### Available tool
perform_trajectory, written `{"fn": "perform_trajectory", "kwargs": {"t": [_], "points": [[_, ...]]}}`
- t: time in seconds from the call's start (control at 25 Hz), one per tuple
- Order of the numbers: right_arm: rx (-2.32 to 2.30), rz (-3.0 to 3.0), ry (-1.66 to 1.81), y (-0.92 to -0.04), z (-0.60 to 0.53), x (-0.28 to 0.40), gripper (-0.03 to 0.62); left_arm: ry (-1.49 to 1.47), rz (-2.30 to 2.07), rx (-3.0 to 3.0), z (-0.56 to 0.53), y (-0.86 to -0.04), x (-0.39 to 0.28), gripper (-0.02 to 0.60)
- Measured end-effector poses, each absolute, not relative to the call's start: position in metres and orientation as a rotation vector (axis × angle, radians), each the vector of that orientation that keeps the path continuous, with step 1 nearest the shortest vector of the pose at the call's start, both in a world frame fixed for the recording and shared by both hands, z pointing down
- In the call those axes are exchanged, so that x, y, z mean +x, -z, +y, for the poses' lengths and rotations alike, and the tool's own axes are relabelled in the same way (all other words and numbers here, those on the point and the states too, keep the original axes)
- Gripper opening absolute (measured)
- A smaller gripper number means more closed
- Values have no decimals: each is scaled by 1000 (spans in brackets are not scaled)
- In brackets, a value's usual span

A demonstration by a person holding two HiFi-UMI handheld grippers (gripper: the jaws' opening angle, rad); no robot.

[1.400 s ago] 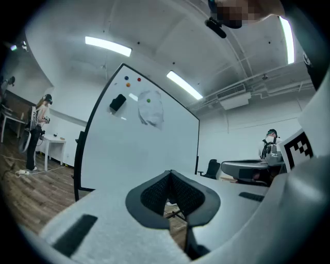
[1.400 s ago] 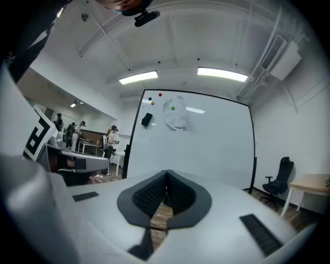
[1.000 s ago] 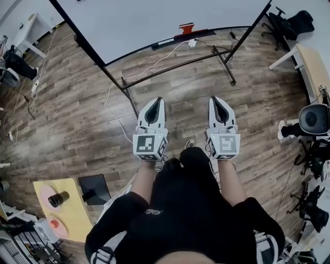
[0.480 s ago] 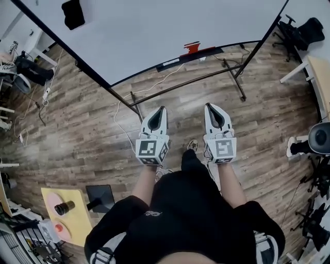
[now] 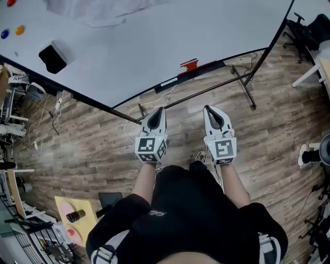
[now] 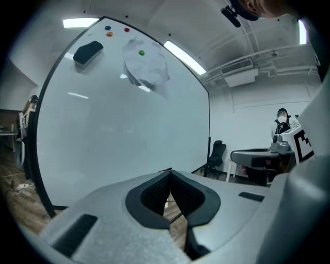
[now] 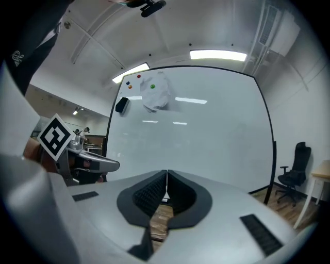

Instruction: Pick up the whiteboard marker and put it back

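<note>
**Item 1, left tool** (image 5: pixel 160 110): jaws closed tip to tip, nothing between them.

**Item 2, right tool** (image 5: pixel 207 108): likewise closed and empty. You hold the two side by side over the wood floor (image 5: pixel 98 144), both pointing at the whiteboard (image 5: pixel 144 46).

**Item 3, whiteboard marker** (image 5: pixel 190 64): in neither tool. A small red thing on the board's black ledge (image 5: pixel 206 70), ahead of the tools and roughly between them, is probably it (too small to be sure).

**Item 4, sundries on the board:** a black eraser (image 5: pixel 51 59), coloured magnets (image 5: pixel 19 30) and a crumpled sheet of paper (image 5: pixel 103 13), all well apart from the ledge.

**Handling note:** the step in hand looks like the approach.
- Commit one tool, the right seeming slightly nearer.
- Open its jaws wide before you reach the ledge.
- Come in level with the ledge and close across the middle of the barrel rather than the cap.
- Lift clear of the ledge's lip before setting the marker back.
- Keep the idle tool off the board.

**Markings:** black-and-white square patterns on each tool's cube. There is small white print on your black top, which is unreadable. No brand is legible anywhere.
</note>
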State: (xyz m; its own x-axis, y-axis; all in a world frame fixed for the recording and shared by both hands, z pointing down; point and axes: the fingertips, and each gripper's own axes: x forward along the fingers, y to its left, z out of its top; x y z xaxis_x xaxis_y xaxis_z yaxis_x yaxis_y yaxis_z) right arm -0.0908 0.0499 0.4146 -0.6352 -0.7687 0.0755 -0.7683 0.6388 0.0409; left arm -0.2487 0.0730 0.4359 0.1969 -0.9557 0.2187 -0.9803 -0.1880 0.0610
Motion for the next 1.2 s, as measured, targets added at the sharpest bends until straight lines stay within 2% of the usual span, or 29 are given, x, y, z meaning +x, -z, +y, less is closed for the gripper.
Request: {"fn": "perform_trajectory", "kwargs": {"t": [0.32,0.76,1.2], "points": [[1255,-2761,-117,-443,-4,-110,5,-474,-1745,2340,10,-467,-238,8],[1271,-2664,-165,-481,-80,-145,5,-1092,-1518,2299,-94,-561,-284,8],[1288,-2626,-263,-508,-118,-169,3,-1582,-1259,2217,-129,-634,-305,9]]}}
